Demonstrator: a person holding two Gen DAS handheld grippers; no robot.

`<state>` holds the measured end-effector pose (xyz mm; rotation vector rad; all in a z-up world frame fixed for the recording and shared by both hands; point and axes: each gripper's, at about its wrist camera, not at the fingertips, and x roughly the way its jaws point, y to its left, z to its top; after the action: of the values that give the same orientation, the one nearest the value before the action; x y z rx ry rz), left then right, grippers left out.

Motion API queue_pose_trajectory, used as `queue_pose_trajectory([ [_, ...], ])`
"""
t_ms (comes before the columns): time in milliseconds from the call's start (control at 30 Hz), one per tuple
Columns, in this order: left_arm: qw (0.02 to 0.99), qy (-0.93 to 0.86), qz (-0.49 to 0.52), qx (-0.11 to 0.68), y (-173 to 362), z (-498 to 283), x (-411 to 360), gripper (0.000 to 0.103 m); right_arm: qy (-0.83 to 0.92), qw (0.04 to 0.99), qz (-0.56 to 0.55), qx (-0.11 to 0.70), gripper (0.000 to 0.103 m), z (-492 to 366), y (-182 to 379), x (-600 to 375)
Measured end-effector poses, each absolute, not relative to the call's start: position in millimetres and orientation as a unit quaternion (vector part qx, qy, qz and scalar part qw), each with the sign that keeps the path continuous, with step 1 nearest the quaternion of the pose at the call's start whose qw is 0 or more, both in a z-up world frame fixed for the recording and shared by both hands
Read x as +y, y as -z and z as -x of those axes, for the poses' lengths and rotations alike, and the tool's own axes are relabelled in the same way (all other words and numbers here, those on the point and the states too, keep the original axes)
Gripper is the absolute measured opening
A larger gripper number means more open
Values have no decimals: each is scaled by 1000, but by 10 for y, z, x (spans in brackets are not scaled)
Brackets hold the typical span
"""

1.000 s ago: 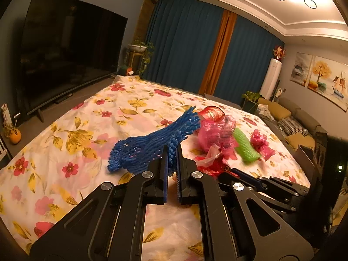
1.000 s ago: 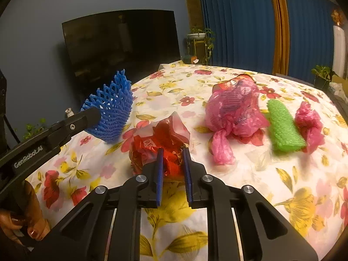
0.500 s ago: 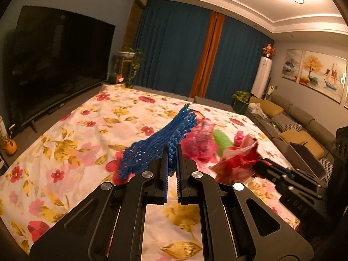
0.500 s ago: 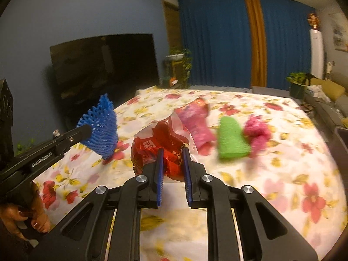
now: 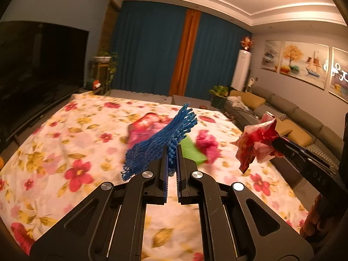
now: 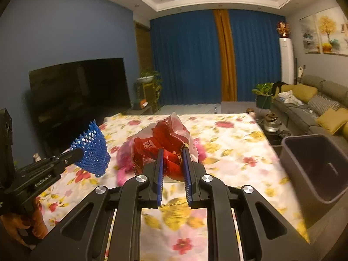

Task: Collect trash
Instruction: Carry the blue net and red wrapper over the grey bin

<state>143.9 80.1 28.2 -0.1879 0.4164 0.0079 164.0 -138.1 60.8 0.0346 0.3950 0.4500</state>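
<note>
Both loads hang above the floral table, beside the grey bin: left claw pinches the blue foam net, right claw grips the red wrapper, probably for dropping together.

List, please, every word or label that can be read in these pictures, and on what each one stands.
"GenRobot.AI": side of the left gripper, seen in the right wrist view.
"DAS": partial letters on the right gripper, left wrist view.
White print on the red wrapper: too crumpled to read.
Small digits along the wrapper's clear edge: too small to read.
</note>
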Motion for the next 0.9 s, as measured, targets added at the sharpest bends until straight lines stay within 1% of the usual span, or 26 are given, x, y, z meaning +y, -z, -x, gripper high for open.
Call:
queue_pose_trajectory([
  [433, 975, 102, 56, 189, -622, -1884, -296, 5, -127, 978, -40, 163, 17, -1647, -802, -2302],
  [733, 967, 164, 31, 190, -657, -2230, -1168, 5, -7, 991, -43, 127, 17, -1666, -883, -3065],
  [900, 961, 199, 27, 191, -652, -2424, -1576, 5, 34, 991, -45, 120, 17, -1711, -809, -3345],
])
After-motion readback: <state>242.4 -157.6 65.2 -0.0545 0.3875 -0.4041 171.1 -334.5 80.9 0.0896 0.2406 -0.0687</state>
